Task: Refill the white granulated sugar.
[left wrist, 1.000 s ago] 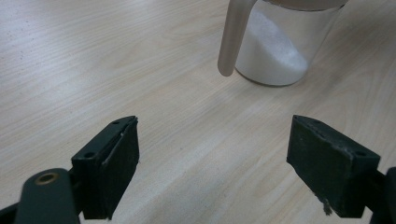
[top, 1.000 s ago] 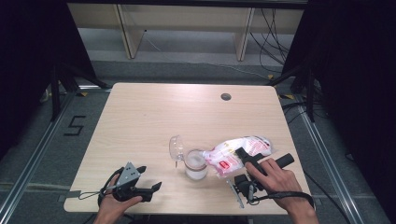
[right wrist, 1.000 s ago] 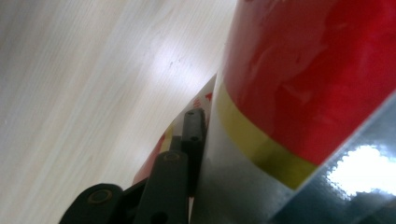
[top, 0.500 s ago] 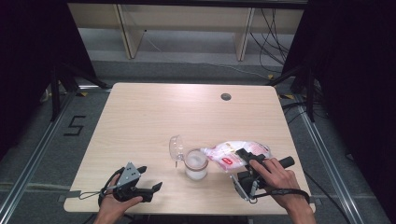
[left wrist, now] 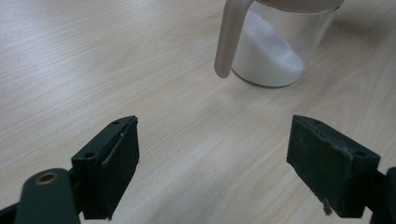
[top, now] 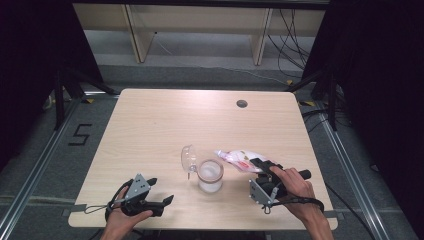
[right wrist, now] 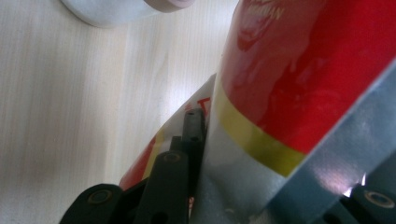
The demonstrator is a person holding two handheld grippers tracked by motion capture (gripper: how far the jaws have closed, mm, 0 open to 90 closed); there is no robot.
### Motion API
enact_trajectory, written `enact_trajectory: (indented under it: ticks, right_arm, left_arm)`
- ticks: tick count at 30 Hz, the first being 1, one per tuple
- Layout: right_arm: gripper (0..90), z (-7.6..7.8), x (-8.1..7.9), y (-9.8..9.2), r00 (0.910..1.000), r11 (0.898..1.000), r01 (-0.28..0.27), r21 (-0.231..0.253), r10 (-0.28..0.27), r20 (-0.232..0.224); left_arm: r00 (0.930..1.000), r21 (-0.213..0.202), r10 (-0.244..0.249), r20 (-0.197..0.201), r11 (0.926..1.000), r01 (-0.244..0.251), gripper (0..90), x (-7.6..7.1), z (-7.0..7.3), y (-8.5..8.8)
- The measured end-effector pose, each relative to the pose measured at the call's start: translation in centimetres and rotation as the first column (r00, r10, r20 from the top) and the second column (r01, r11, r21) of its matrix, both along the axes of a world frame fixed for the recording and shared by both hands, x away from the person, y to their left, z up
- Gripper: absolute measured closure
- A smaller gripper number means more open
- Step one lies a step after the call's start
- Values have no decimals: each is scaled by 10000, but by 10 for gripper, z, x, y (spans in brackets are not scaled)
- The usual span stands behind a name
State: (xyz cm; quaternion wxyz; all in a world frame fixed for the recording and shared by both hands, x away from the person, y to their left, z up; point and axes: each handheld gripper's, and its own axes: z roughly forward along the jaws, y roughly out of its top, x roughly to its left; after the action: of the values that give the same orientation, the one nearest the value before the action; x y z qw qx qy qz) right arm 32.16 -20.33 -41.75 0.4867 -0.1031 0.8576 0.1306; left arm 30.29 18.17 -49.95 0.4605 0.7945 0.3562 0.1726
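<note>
A printed bag (top: 239, 159), white with red and yellow bands, lies tilted just right of a clear jar (top: 210, 176) and reaches toward the jar's open mouth; in the right gripper view the bag's glossy red and silver film (right wrist: 299, 70) crosses the frame close to the lens. The jar stands near the front middle of the table (top: 165, 125), partly filled with a white powder, its powder heaped against one wall in the left gripper view (left wrist: 271, 51); a clear lid (top: 188, 159) hangs open at its left side. The right tool (top: 260, 165) has its jaws drawn narrow upon the bag, one black jaw pressed flat against the film, so the bag is held. The left tool (top: 160, 192) rests low at the front left of the table, well apart from the jar, its jaws spread wide with nothing between them. Judged step: the bag is being brought to the jar for pouring. The next move would call for lifting the bag's open end over the mouth and tipping it; the free tool could steady the jar, which may otherwise slide or spill.
</note>
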Motion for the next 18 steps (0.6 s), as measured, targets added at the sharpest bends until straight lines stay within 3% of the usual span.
enact_trajectory:
  ticks: [2,3,4,5,6,7,8,10,15,16,17,18]
  right_arm:
    - [767,3,7,-1,9989,9987,-424,-274,429,198]
    - [767,3,8,-2,9993,9993,-347,-144,349,143]
    - [767,-3,6,-4,9988,9976,295,619,-271,-399]
    - [768,0,10,-4,9997,9994,-101,338,108,-204]
    - [768,0,11,-5,9996,9992,-164,374,172,-228]
    - [768,-2,12,-5,9994,9985,-100,539,118,-323]
    - [769,-6,10,-6,9973,9945,347,989,-280,-678]
    - [772,-7,12,-6,9957,9925,439,1144,-341,-865]
    - [775,-10,22,-3,9943,9816,484,1847,-298,-1022]
    - [777,-8,26,-3,9963,9856,147,1683,-2,-859]
    - [777,-11,27,-4,9918,9732,606,2220,-337,-1229]
    - [778,-11,29,-4,9919,9700,594,2356,-307,-1233]
  left_arm:
    - [10000,-20,-18,-5,10000,18,167,0,0,0]
    - [10000,-37,-12,2,10000,12,167,0,0,0]
    - [10000,-7,-22,-11,10000,22,166,0,0,0]
    - [10000,-30,-15,14,10000,15,167,0,-1,0]
    - [10000,-19,-13,-12,10000,13,166,0,0,0]
    - [10000,-105,64,-68,9999,-64,167,0,-1,-1]
    - [9999,-150,102,-124,9998,-104,166,0,-1,-1]
    - [9999,-125,110,-125,9999,-112,167,0,-1,-1]
    - [9997,-275,169,-182,9995,-174,166,-1,-2,-3]
    - [9999,-98,107,-130,9999,-108,167,0,-1,-1]
    - [9999,-150,123,-108,9998,-125,167,0,-1,-1]
    - [9998,-137,116,-132,9998,-118,166,0,-1,-1]
